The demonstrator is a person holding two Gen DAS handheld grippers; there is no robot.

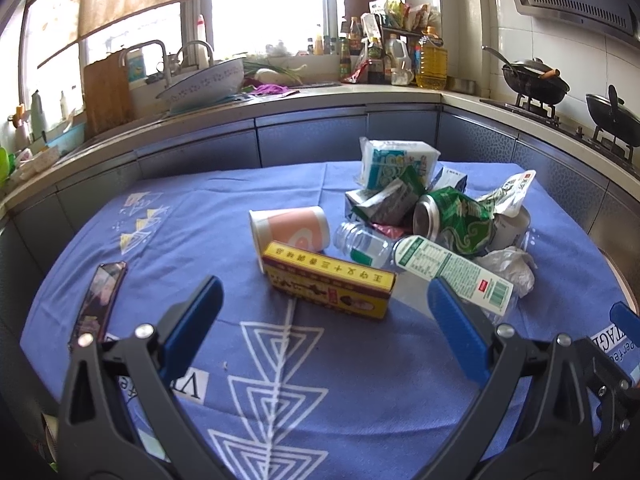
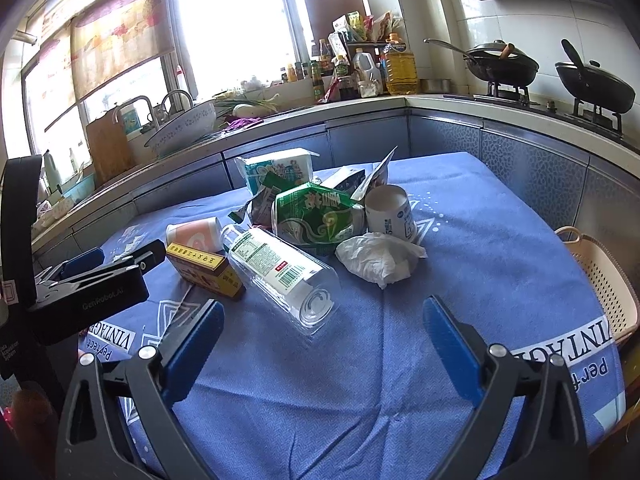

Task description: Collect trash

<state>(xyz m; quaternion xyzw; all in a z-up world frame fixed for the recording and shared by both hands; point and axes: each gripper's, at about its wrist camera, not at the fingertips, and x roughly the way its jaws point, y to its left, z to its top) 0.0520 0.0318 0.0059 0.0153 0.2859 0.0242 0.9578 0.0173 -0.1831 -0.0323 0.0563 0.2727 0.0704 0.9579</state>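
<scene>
Trash is piled on a blue tablecloth (image 1: 200, 216). A yellow box (image 1: 328, 285) lies nearest my left gripper (image 1: 324, 300), which is open and empty just short of it. Behind it lie a paper cup (image 1: 290, 230), a clear plastic bottle (image 1: 432, 266), a crushed green can (image 1: 456, 220), cartons (image 1: 394, 160) and a crumpled tissue (image 1: 508, 268). My right gripper (image 2: 324, 320) is open and empty, just short of the bottle's base (image 2: 316, 306). The tissue (image 2: 378, 258), the can (image 2: 316, 216), a white cup (image 2: 390, 212) and the yellow box (image 2: 206, 270) lie beyond.
A phone (image 1: 100, 300) lies on the cloth at the left. A cream perforated basket (image 2: 600, 280) stands beyond the table's right edge. The left gripper's body (image 2: 88, 288) sits at the left of the right view. Kitchen counter, sink and woks stand behind.
</scene>
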